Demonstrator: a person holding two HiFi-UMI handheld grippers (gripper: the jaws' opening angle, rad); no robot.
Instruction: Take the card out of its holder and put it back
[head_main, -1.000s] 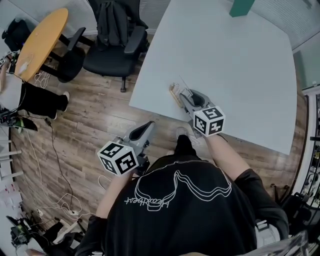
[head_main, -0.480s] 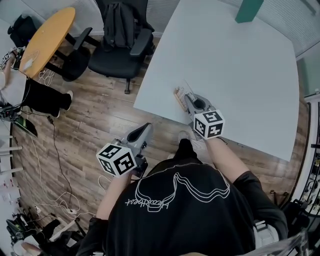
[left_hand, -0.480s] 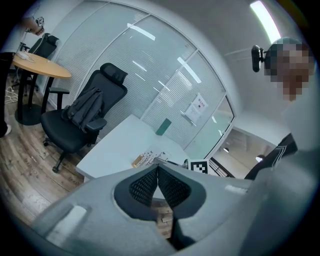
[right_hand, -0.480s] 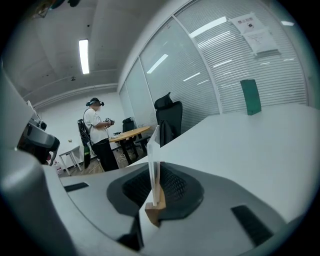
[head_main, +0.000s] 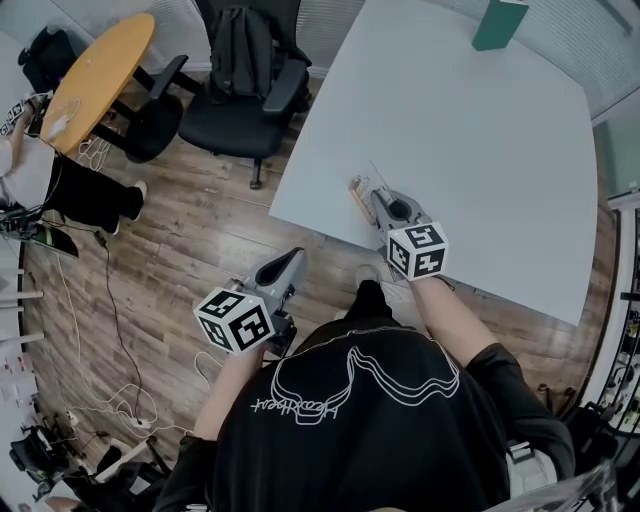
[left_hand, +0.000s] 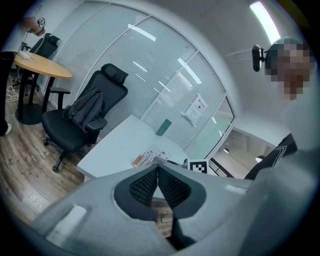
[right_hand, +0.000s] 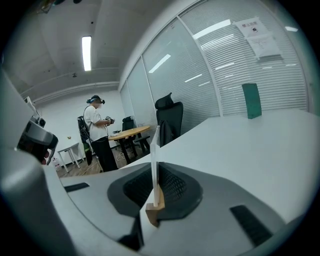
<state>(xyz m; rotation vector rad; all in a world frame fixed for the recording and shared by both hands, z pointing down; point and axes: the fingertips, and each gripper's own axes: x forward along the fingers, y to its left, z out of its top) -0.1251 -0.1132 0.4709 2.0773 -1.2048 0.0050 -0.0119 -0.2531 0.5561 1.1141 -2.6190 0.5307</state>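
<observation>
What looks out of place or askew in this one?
Nothing stands out. The card stands in its wooden holder near the table edge; the right tongs have just been closing on it.

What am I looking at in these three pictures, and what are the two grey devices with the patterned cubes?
A person stands at a white table holding a hand-operated two-jaw gripper in each hand. The patterned cubes are parts of those grippers. The head view comes from a camera on the person's head, looking down. The other two views come from a camera riding on each gripper, looking along its jaws. Near the table's edge, a white card stands in a small wooden holder, and a green object stands at the far side. The right gripper has just been closing its jaws and now pinches the card, which sits in its holder. The left gripper is shut and empty, held over the wooden floor.
</observation>
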